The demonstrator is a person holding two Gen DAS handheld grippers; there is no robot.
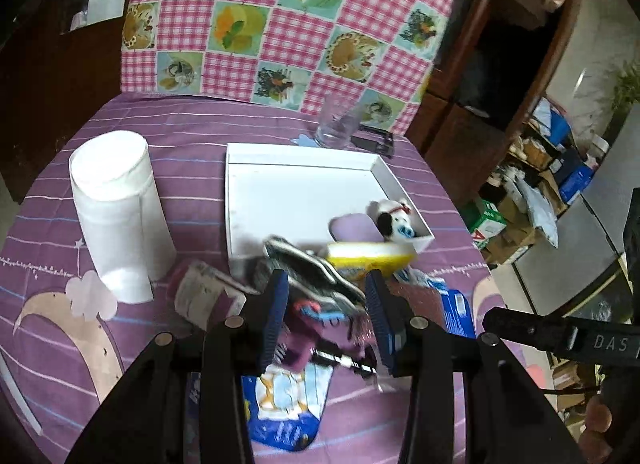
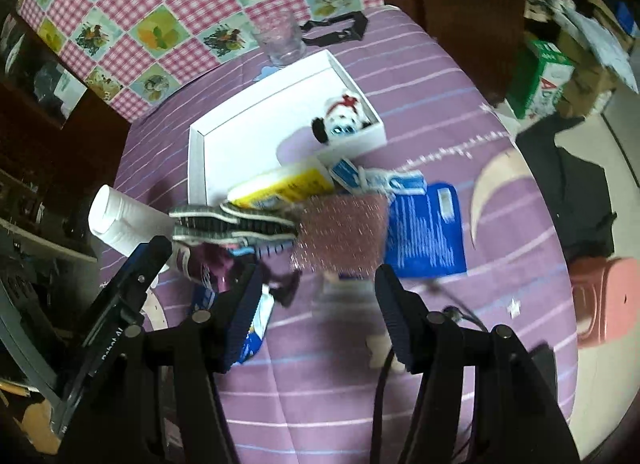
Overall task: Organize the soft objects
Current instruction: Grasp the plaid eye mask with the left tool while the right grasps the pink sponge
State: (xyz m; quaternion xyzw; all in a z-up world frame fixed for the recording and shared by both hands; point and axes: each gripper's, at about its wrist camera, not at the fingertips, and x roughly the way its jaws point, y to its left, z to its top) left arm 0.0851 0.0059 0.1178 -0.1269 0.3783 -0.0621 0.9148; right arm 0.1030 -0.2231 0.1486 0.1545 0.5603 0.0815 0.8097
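Observation:
A white box (image 1: 256,200) (image 2: 196,160) lies on the purple tablecloth. A small white plush dog (image 1: 394,220) (image 2: 340,120) and a lilac soft pad (image 1: 354,228) sit in its near right corner. In front of the box lies a pile: grey striped socks (image 1: 308,268) (image 2: 236,220), a yellow packet (image 1: 368,258) (image 2: 288,184), a purple item (image 1: 306,328) and a clear bubble-wrap pouch (image 2: 340,232). My left gripper (image 1: 328,316) is open over the purple item. My right gripper (image 2: 320,304) is open, just short of the pouch.
A white paper roll (image 1: 116,216) (image 2: 124,220) stands left of the box. A glass (image 1: 334,124) (image 2: 280,40) and a black strap (image 2: 336,30) lie behind it. Blue packets (image 2: 428,228) (image 1: 288,412) lie on the cloth. A checked cushion (image 1: 280,16) backs the table.

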